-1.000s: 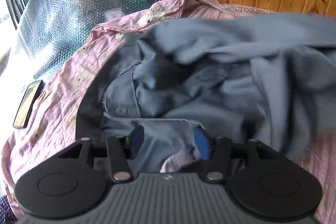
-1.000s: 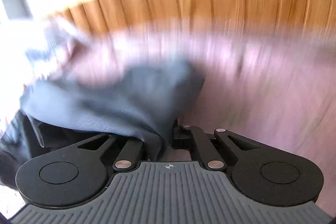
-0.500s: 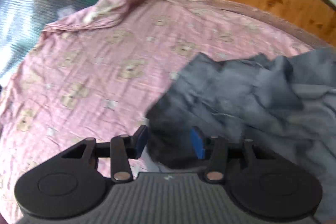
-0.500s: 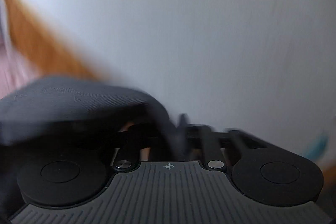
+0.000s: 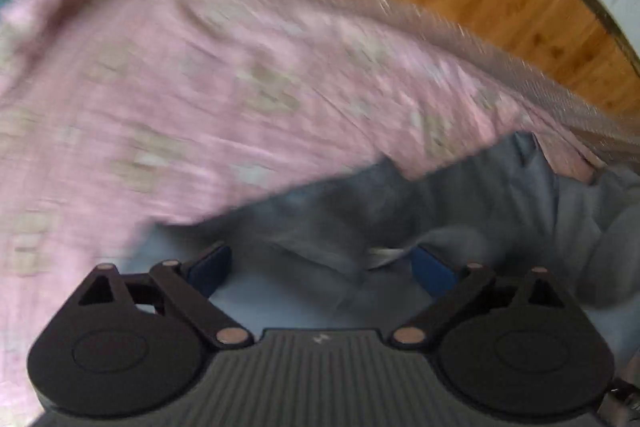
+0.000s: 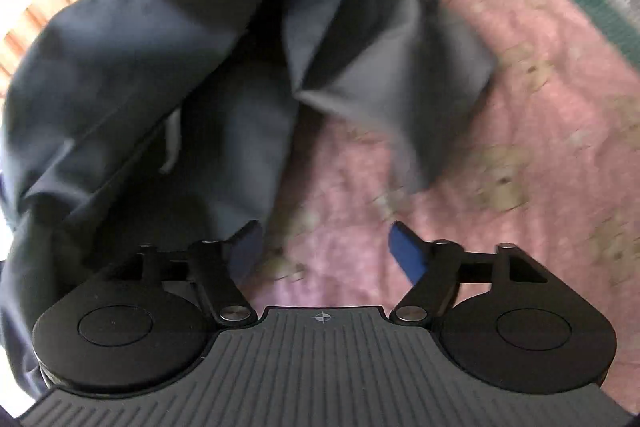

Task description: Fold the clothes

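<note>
Comparing with a second ago, I see my right gripper (image 6: 324, 247) now spread and emptied, grey shirt (image 6: 192, 67) dropped ahead-left on the pink sheet (image 6: 540, 131), left gripper (image 5: 320, 267) spread over it: spreading must restart.

The left claw (image 5: 320, 263) was a black rig: a grey ribbed plate sat in the middle, with a small pale mark near its top edge and a round black disc housing on either side of it. Black linkage arms with silvery-copper rivets ran from beside the plate to blue pads (image 5: 210, 265) at the fingertips. The right claw (image 6: 325, 247) looked the same, though the mark at the top of its ribbed plate was a small crosshair, its rivets were steel-coloured, and its pads (image 6: 406, 253) were a brighter blue.
</note>
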`<state>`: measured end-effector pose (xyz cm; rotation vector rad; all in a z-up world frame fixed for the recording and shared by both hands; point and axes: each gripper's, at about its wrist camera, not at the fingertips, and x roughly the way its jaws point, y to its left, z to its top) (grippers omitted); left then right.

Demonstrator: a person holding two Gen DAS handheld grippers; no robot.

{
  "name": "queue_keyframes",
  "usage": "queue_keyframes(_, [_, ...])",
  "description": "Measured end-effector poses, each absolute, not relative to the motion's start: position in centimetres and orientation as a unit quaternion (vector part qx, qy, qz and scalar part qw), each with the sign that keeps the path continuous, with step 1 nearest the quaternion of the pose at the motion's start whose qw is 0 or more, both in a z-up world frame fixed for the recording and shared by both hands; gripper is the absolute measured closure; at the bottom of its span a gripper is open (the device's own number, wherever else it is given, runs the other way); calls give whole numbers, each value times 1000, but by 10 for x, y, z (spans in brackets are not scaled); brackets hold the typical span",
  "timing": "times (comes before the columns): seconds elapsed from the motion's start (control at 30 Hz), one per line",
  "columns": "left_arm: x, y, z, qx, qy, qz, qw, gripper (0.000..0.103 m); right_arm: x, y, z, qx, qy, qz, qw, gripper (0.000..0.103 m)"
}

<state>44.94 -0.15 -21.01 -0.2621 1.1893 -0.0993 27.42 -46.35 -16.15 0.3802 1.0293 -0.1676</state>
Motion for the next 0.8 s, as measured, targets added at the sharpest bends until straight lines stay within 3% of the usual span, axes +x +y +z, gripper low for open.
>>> queue_keyframes(0.03, [456,-11,-218,-115,569,-52,812,33,275,-460,-162,179,485,-76,853,19])
queue_keyframes(0.07, [459,-20,-222,-93,576,-49,811,93,276,-460,-162,179,480,-71,856,17])
queue_keyframes(0.1, [457,-25,-218,-80,567,-43,819,97,278,-460,-163,179,475,-67,859,16])
queue_keyframes(0.23, [432,33,-138,-144,399,75,903,97,295,-462,-172,179,459,-55,868,14])
queue_keyframes(0.37, [402,140,-67,-185,254,312,897,97,318,-456,-176,194,445,-34,874,13])
queue_keyframes(0.47, [404,174,-82,-130,337,308,880,94,342,-445,-181,208,431,-26,878,11])
queue_keyframes(0.57, [377,161,-107,-58,392,262,880,80,354,-447,-180,220,427,-69,875,11])
queue_keyframes(0.63, [350,143,-125,-32,410,245,878,76,358,-452,-176,219,422,-93,875,12])
queue_keyframes(0.67, [337,134,-133,-20,419,236,876,75,364,-453,-171,208,420,-91,879,19])
queue_keyframes(0.73, [312,118,-149,-10,436,218,873,75,388,-460,-154,167,410,-84,893,51])
queue_keyframes(0.77, [300,110,-157,-11,444,209,871,75,402,-466,-142,148,393,-84,904,81])
queue_keyframes(0.8, [289,103,-163,-12,452,201,869,74,415,-479,-127,132,348,-97,923,87])
